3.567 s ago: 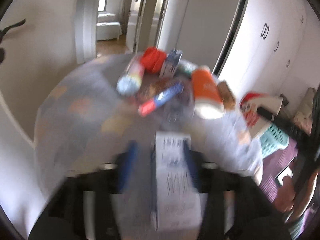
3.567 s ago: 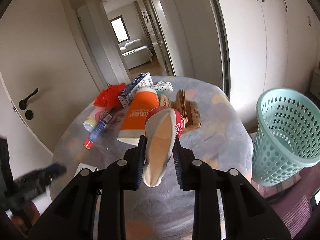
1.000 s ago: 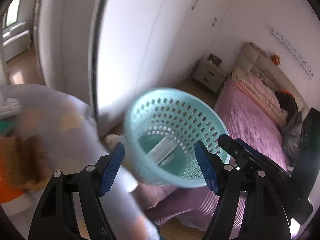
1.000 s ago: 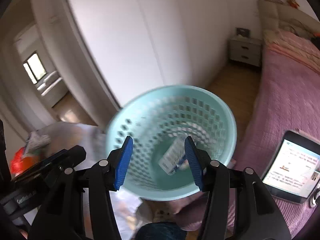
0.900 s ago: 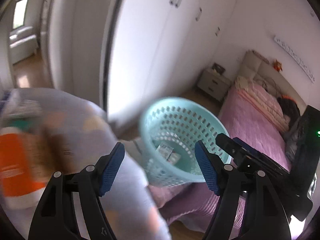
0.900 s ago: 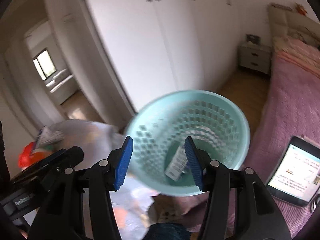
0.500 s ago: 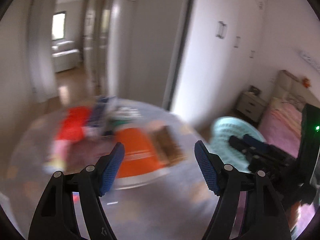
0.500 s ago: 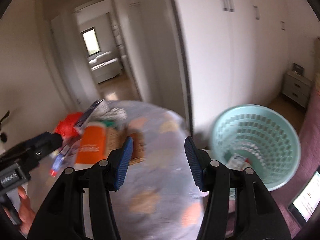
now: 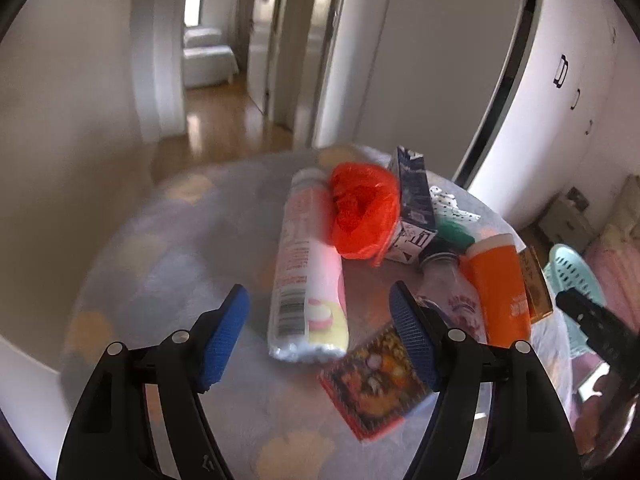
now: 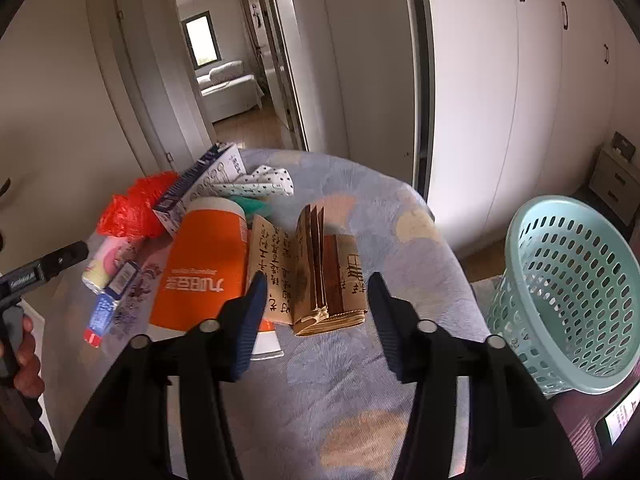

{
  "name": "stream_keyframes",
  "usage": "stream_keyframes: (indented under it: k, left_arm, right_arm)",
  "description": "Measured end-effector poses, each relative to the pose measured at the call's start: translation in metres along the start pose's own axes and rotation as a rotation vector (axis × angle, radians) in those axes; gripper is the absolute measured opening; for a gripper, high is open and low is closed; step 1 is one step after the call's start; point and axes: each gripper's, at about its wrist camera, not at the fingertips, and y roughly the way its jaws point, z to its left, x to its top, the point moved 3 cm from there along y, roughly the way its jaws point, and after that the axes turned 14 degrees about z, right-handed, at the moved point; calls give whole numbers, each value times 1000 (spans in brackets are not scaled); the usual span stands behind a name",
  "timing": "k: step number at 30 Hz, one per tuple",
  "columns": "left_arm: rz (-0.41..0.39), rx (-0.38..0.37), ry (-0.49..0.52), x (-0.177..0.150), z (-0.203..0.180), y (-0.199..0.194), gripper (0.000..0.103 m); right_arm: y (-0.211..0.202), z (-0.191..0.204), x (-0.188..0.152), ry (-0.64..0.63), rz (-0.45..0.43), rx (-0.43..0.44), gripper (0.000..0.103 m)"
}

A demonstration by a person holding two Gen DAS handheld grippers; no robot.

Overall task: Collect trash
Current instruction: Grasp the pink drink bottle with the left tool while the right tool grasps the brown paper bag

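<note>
My left gripper is open and empty above the table, with a pink and white roll pack lying between its fingers. A red plastic bag, a dark blue carton, an orange cup and a colourful wrapper lie around it. My right gripper is open and empty, with a folded brown paper bag between its fingers. The orange cup lies to its left. The teal trash basket stands at the right, beside the table.
A round table with a patterned grey cloth holds the trash. White wardrobe doors stand behind. An open doorway leads to another room. A tablet screen shows at the lower right. The left gripper also shows in the right wrist view.
Both grippers have swung from the basket back to the table. The receipt and the cup they held earlier are out of the grippers; both are now open over the trash pile.
</note>
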Motion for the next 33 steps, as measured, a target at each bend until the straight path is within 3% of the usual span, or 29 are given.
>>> stream_keyframes:
  k: [4, 8, 15, 17, 21, 23, 33]
  left_arm:
    - [65, 33, -4, 12, 3, 27, 70]
    - [112, 21, -23, 18, 10, 47, 67]
    - [155, 31, -39, 24, 15, 61, 50]
    - [147, 35, -38, 23, 17, 58, 48]
    - [124, 39, -61, 19, 22, 51, 48]
    - [105, 37, -69, 13, 22, 43, 47]
    - [12, 28, -107, -6, 31, -5, 47]
  right_arm:
    - [8, -1, 3, 6, 15, 10, 39]
    - [13, -5, 7, 22, 28, 28, 39]
    - [25, -8, 9, 32, 58, 48, 38]
    - [31, -8, 9, 39, 73, 65, 36]
    - [40, -8, 9, 35, 102, 91, 11]
    - [39, -6, 7, 24, 97, 107, 7]
    - [-1, -6, -3, -24, 41, 119, 6]
